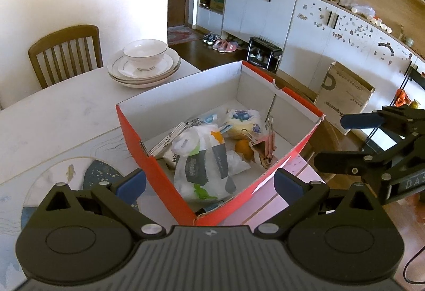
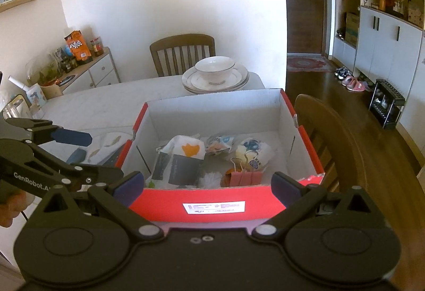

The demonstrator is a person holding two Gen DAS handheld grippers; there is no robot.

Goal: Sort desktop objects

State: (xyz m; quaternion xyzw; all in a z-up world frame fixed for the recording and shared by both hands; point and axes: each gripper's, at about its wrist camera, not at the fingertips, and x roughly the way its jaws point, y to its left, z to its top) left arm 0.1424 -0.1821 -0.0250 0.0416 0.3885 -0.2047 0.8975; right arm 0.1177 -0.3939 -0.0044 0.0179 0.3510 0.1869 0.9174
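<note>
Left wrist view: both grippers, left gripper (image 1: 209, 182) and right gripper (image 2: 208, 183), spread apart, empty, over red box (image 2: 212, 207) on desk (image 1: 66, 110).

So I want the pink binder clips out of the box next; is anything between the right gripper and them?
Only the red box's near wall stands between the open right gripper and the pink binder clips; nothing covers them from above.

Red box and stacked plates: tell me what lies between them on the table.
Nothing: bare white table separates the red box from the stacked plates, shown in both wrist views.
</note>
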